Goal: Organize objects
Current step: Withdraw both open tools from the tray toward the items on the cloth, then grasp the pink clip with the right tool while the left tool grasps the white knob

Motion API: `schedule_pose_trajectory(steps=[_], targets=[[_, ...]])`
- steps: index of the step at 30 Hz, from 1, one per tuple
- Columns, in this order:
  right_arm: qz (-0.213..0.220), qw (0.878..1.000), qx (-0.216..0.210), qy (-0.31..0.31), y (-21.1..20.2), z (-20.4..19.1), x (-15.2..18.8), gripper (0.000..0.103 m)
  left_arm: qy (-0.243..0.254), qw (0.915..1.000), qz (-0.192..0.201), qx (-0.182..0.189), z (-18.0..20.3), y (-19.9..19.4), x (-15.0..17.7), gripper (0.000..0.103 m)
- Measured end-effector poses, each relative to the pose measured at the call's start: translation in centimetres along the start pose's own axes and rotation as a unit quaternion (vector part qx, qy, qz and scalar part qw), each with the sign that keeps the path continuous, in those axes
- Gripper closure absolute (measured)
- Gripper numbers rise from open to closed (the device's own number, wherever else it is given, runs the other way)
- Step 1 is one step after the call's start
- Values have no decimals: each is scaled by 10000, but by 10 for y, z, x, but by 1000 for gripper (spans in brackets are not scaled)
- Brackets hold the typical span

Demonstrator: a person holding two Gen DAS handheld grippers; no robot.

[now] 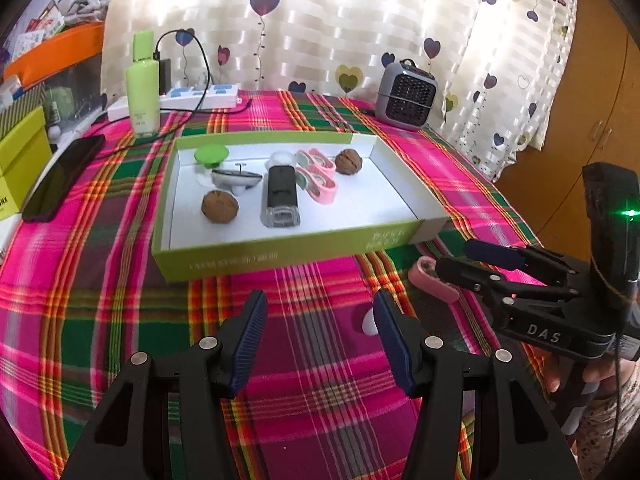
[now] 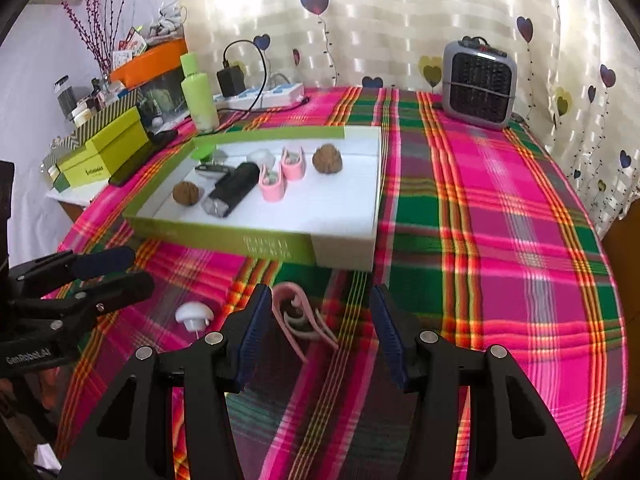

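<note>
A shallow green box (image 1: 280, 254) (image 2: 224, 236) with a white floor holds two walnuts (image 1: 219, 207) (image 2: 327, 160), a black device (image 1: 280, 196) (image 2: 234, 188), pink clips (image 1: 320, 176) (image 2: 280, 176) and a green-capped piece (image 1: 211, 157). On the plaid cloth in front of it lie a pink clip (image 2: 300, 322) (image 1: 434, 280) and a small white cap (image 2: 195, 314) (image 1: 370, 322). My right gripper (image 2: 316, 336) (image 1: 452, 258) is open, with the pink clip between its fingers, untouched. My left gripper (image 1: 320, 340) (image 2: 132, 268) is open and empty, just left of the white cap.
A grey heater (image 1: 406, 96) (image 2: 478, 82) stands at the back right. A green bottle (image 1: 143, 88) (image 2: 199, 94), a power strip (image 1: 200, 98) and a black phone (image 1: 62, 178) lie at the back left, beside yellow-green boxes (image 2: 108, 148). The table edge curves away on the right.
</note>
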State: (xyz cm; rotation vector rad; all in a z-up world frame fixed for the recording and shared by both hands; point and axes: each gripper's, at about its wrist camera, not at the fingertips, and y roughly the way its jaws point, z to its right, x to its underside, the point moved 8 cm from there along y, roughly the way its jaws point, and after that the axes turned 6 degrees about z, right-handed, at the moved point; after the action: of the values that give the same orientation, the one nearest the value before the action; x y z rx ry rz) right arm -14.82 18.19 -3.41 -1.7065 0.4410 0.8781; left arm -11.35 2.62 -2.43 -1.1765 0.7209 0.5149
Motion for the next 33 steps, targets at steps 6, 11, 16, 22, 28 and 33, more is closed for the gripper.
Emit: schedule_pose_trajectory(steps=[6, 11, 16, 22, 28, 33], targets=[[-126, 9998, -121, 28, 6, -1, 9, 51, -40, 10000, -50, 60, 0, 1, 4, 49], [-213, 9995, -208, -50, 11, -6, 10, 51, -125, 9997, -114, 151, 1, 3, 7, 49], [-327, 9990, -247, -183, 16, -10, 12, 51, -132, 9996, -155, 206, 4, 4, 9, 49], [-315, 9992, -165, -172, 17, -9, 12, 51, -162, 9991, -239, 315, 10, 9, 12, 49], [-323, 9989, -27, -347, 17, -10, 13, 55, -172, 9985, -325, 394, 17, 14, 15, 49], [-306, 9990, 36, -328, 16, -4, 12, 67, -136, 9983, -378, 424, 23, 17, 17, 49]])
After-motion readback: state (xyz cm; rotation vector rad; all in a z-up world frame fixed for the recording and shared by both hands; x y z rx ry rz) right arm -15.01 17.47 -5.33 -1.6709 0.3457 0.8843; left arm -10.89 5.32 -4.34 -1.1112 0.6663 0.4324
